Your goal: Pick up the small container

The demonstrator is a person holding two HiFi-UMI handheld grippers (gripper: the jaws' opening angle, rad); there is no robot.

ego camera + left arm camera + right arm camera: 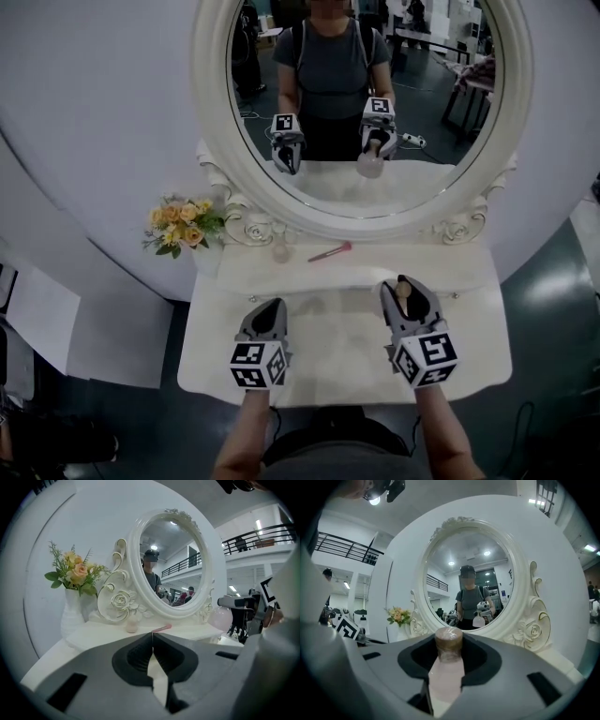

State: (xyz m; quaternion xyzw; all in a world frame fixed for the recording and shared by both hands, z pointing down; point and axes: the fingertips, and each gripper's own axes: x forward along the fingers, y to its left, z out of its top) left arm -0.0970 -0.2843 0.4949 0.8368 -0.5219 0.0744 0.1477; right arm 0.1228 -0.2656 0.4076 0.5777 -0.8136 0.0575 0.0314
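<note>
My right gripper (pixel 404 291) is shut on a small pale pink container (pixel 446 674) with a brown stopper (pixel 449 643), held above the right side of the white vanity table (pixel 347 361). In the left gripper view the same container (pixel 220 618) shows at the right, in the other gripper. My left gripper (pixel 273 313) hovers over the table's left half; its jaws are shut together (pixel 152 641) with nothing between them.
A big oval mirror (pixel 361 103) stands at the back and reflects the person and both grippers. On the raised shelf below it lie a small pale jar (pixel 279 251) and a pink stick (pixel 330 251). A white vase of flowers (pixel 184 225) stands at the far left.
</note>
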